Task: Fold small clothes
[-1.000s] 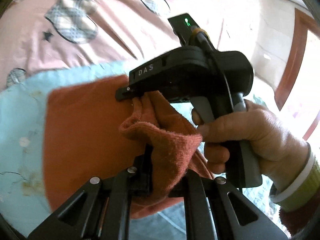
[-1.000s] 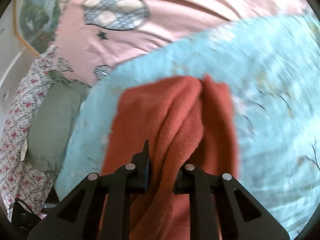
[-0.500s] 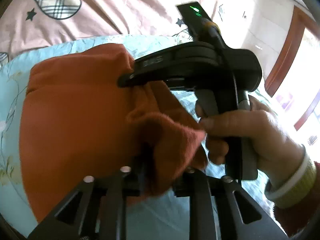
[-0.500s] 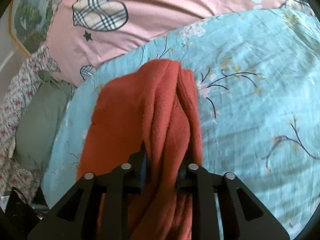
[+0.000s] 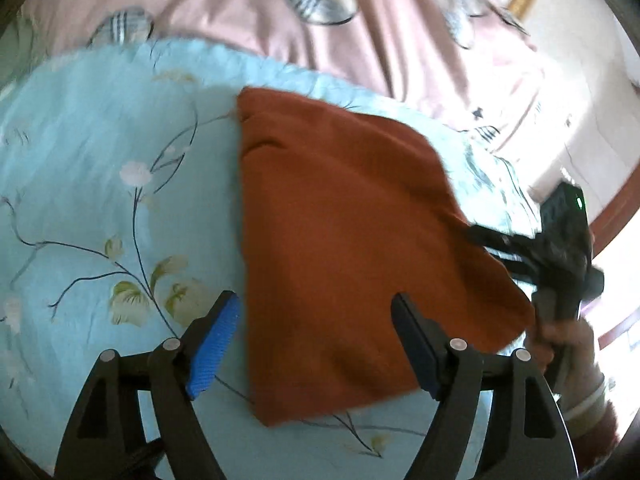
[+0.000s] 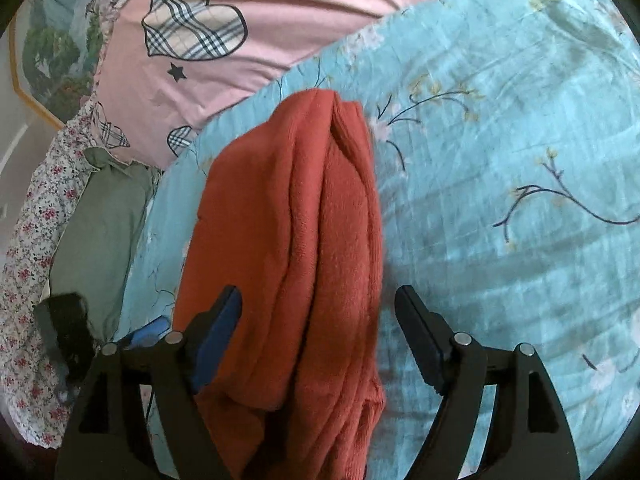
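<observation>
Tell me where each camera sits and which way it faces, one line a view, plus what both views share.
Left wrist: on the left gripper, looking down over open jaws at the rust-orange garment; the right gripper and its hand show at right.
Right wrist: on the right gripper, jaws open astride the garment's bunched folds.
Shared: garment, blue floral quilt, pink bedsheet.

A rust-orange garment [image 5: 344,248] lies on the floral blue bedspread [image 5: 100,168].

Both wrist cameras look steeply down, close over the rust-orange knitted garment [image 5: 344,248] [image 6: 296,240], from opposite sides of it.
</observation>
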The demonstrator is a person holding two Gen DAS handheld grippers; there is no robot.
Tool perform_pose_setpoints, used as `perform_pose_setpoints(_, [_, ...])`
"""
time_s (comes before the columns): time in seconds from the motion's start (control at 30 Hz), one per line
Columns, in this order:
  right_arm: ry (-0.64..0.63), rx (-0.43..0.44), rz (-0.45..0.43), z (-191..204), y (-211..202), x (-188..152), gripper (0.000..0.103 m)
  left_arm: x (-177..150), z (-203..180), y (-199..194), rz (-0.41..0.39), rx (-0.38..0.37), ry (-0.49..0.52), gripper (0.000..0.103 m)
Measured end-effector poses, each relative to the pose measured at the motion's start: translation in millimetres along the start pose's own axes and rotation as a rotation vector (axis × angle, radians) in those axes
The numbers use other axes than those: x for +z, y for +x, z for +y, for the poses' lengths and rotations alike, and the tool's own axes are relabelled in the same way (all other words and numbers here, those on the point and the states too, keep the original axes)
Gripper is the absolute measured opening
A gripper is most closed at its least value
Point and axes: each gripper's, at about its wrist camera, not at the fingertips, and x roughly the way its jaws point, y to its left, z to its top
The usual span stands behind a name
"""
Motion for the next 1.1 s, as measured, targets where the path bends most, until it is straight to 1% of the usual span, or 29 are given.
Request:
perform_pose_setpoints(0.07, [0.006,0.021,0.018,0.0,7.9,2.0,0.079,14.5,13.9,18.8,0.034,-0.023,-0.031,0.08])
perform_pose_setpoints(0.17, [0.031,0.044,0.054,-2.0,23.5,3.3,0.079,23.3,28.5,48.3,0.119,-0.082,-0.093,0.08])
perform_pose_setpoints(0.2, [0.033,0.051,0.052,-1.8,25.3,3.0,0.076,26.0,31.7,55.1,0.125,-0.107,-0.11,0.08])
perform_pose_setpoints(0.23, [0.037,0.058,0.052,-1.2,27.4,2.1,0.069,29.5,32.5,59.6,0.115,-0.116,-0.11,0.079])
perform_pose_setpoints(0.27, [0.058,0.071,0.068,-1.7,32.6,0.7,0.044,31.9,31.1,62.4,0.11,-0.124,-0.101,0.068])
perform_pose_setpoints(0.3, [0.077,0.085,0.073,-1.6,34.5,-1.0,0.037,33.7,28.9,66.9,0.113,-0.133,-0.087,0.05])
perform_pose_setpoints(0.33, [0.075,0.089,0.059,2.1,32.7,-2.7,0.034,35.3,28.3,70.7,0.119,-0.129,-0.078,0.043])
perform_pose_setpoints(0.37, [0.065,0.088,0.05,6.7,29.5,-4.3,0.03,34.7,26.2,69.2,0.118,-0.13,-0.072,0.031])
perform_pose_setpoints(0.4, [0.056,0.102,0.038,14.0,24.4,-6.5,0.028,35.3,25.1,63.4,0.11,-0.139,-0.06,0.026])
perform_pose_setpoints(0.47, [0.04,0.147,0.029,29.2,18.1,-13.4,0.027,37.0,20.3,40.7,0.074,-0.159,-0.035,0.024])
perform_pose_setpoints(0.57, [-0.009,0.22,0.034,60.1,19.2,-32.0,0.026,26.8,19.0,-14.7,0.004,-0.166,-0.007,0.023])
perform_pose_setpoints(0.67, [-0.066,0.298,0.057,94.9,33.9,-58.1,0.026,6.8,34.8,-67.5,-0.031,-0.136,-0.004,0.023])
perform_pose_setpoints(0.73, [-0.094,0.321,0.078,110.9,44.9,-73.9,0.026,-7.3,47.2,-88.7,-0.046,-0.107,-0.014,0.023])
perform_pose_setpoints(0.8, [-0.089,0.334,0.121,121.0,64.0,-89.2,0.026,-23.5,62.2,-105.6,-0.055,-0.086,-0.035,0.023])
perform_pose_setpoints(0.83, [-0.085,0.325,0.143,123.3,72.7,-95.6,0.026,-34.2,70.6,-112.7,-0.054,-0.071,-0.041,0.024])
perform_pose_setpoints(0.87, [-0.091,0.284,0.165,126.2,82.7,-103.5,0.027,-44.9,81.2,-115.8,-0.044,-0.055,-0.05,0.024])
perform_pose_setpoints(0.9, [-0.095,0.253,0.169,127.7,87.9,-103.8,0.03,-55.4,92.6,-114.3,-0.02,-0.036,-0.07,0.026])
perform_pose_setpoints(0.93, [-0.091,0.24,0.171,127.6,89.2,-105.9,0.035,-64.8,106.4,-108.2,0.013,-0.015,-0.099,0.028])
perform_pose_setpoints(0.97, [-0.08,0.233,0.172,126.5,88.2,-106.4,0.039,-71.2,115.4,-104.4,0.028,-0.003,-0.121,0.032])
perform_pose_setpoints(1.0, [-0.075,0.212,0.169,126.1,85.0,-105.7,0.046,-76.3,121.9,-101.8,0.03,0.006,-0.142,0.041])
perform_pose_setpoints(1.03, [-0.079,0.18,0.16,126.4,81.0,-104.5,0.049,-80.2,125.9,-102.8,0.019,0.023,-0.158,0.046])
perform_pose_setpoints(1.07, [-0.089,0.141,0.142,126.7,74.3,-103.1,0.053,-80.9,127.8,-106.8,0.0,0.045,-0.166,0.053])
perform_pose_setpoints(1.1, [-0.101,0.102,0.118,128.5,66.4,-102.0,0.056,-80.2,128.5,-110.5,-0.017,0.062,-0.165,0.055])
